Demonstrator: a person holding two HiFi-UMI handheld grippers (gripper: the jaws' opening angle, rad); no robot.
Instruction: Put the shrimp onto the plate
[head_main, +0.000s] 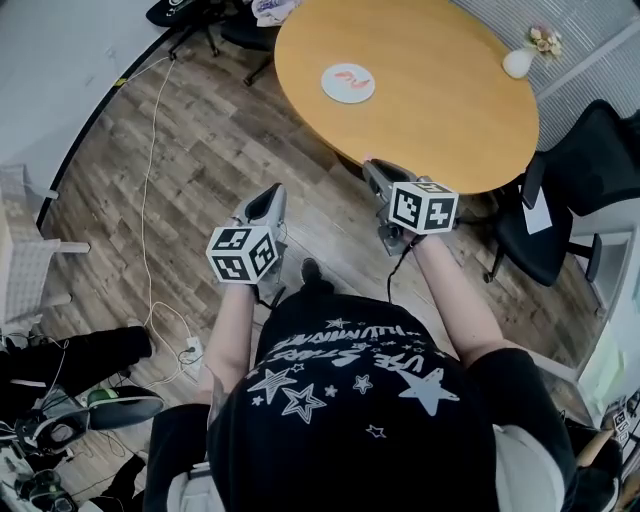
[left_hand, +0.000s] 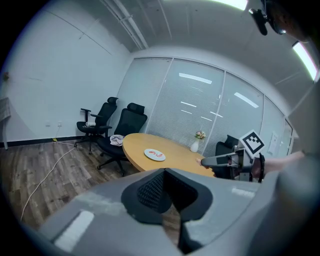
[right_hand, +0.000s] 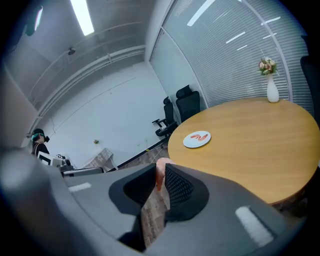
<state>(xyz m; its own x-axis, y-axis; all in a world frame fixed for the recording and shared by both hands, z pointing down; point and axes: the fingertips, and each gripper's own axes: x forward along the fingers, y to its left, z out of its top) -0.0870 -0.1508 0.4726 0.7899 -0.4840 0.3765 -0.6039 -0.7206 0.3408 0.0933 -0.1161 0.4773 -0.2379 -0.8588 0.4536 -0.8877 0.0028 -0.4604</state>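
A white plate (head_main: 348, 82) lies on the far part of the round wooden table (head_main: 440, 110); red shrimp pieces (right_hand: 199, 136) rest on the plate (right_hand: 197, 139). My right gripper (right_hand: 161, 172) is shut on a pale pink shrimp (right_hand: 159, 175), held over the floor just short of the table's near edge. In the head view this gripper (head_main: 376, 175) points at that edge. My left gripper (left_hand: 165, 176) is shut with nothing in it, and hangs over the wood floor left of the table (head_main: 266, 203). From the left gripper view the plate (left_hand: 154, 154) is far ahead.
A white vase with flowers (head_main: 520, 62) stands at the table's far right edge. Black office chairs stand at the right (head_main: 565, 190) and beyond the table (left_hand: 127, 125). A white cable (head_main: 150, 200) runs along the floor. Clutter lies at the lower left (head_main: 60, 420).
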